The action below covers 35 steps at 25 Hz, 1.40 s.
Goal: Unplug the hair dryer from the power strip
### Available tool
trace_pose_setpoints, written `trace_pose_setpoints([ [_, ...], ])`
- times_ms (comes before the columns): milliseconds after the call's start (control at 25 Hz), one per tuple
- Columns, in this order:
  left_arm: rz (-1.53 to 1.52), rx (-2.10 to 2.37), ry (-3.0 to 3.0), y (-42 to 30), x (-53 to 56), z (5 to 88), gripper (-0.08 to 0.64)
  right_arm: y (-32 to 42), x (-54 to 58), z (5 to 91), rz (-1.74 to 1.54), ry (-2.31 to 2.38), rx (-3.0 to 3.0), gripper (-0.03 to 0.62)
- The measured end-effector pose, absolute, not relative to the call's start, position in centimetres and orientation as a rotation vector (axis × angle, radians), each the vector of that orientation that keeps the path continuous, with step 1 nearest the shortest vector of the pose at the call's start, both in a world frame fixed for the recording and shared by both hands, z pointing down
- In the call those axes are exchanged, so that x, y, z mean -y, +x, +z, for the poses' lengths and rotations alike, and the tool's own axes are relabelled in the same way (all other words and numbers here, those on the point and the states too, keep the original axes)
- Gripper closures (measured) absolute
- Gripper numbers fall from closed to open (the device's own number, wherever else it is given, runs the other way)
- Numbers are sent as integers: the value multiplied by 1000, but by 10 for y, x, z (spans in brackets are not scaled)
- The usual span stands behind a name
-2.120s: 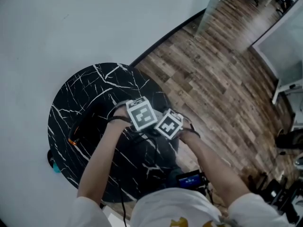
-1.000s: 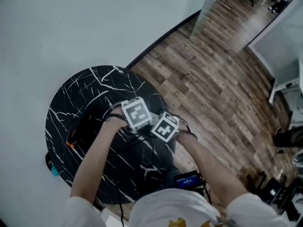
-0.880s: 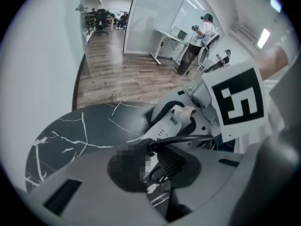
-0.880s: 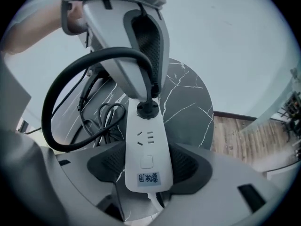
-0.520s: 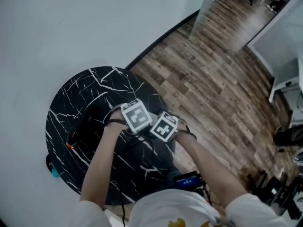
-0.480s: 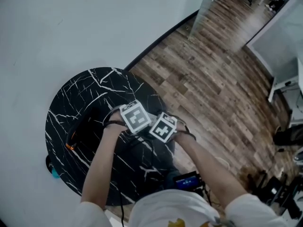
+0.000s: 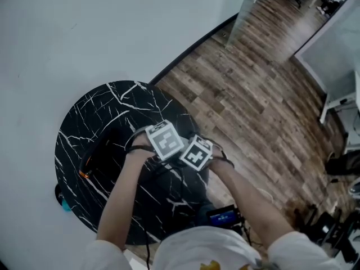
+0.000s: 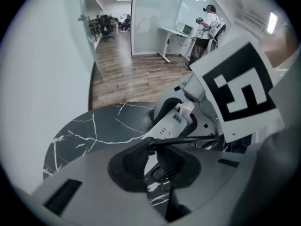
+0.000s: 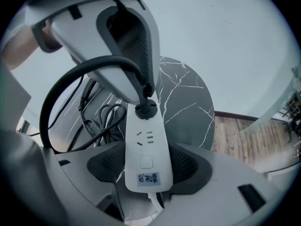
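Right gripper [image 9: 146, 166] is clamping the white power strip [image 9: 146, 147] over the marble table [image 9: 188, 98], left gripper [image 8: 151, 155] is pinching the black plug [image 9: 146, 109] seated in its end socket — pull step is starting, probably needing a straight lift.

I count 1 round black marble table [image 7: 101, 106], 1 white power strip [image 9: 146, 149], 1 black plug [image 9: 146, 108] in it, 1 hair dryer [image 7: 93, 159] at the table's left, and 2 grippers: my left gripper [image 8: 151, 160], my right gripper [image 9: 146, 171].

Hair dryer [image 7: 94, 154] on black marble table [image 7: 115, 103]
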<state>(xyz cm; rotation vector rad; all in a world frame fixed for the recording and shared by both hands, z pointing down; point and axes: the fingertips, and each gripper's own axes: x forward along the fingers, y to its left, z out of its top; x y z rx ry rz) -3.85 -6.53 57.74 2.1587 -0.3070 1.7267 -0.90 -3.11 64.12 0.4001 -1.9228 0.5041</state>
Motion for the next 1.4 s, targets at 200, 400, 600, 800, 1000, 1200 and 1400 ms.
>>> trace_pose_setpoints([
  [200, 1589, 141, 2127, -35, 66, 581, 508, -9, 31, 641, 471, 394, 1915, 316],
  [400, 1753, -3, 2106, -37, 74, 577, 506, -9, 31, 642, 508, 415, 1907, 317],
  [600, 1764, 243, 2164, -50, 69, 577, 508, -7, 29, 643, 498, 390, 1871, 316],
  [800, 1677, 103, 2114, -39, 70, 578, 508, -6, 30, 642, 490, 397, 1870, 317],
  [1000, 1877, 188, 2110, -55, 71, 571, 511, -4, 28, 643, 494, 390, 1849, 316],
  [1200, 1844, 219, 2099, -57, 67, 571, 512, -5, 31, 642, 485, 395, 1845, 316],
  [1400, 1731, 248, 2174, -43, 58, 571, 512, -6, 29, 642, 479, 391, 1849, 315],
])
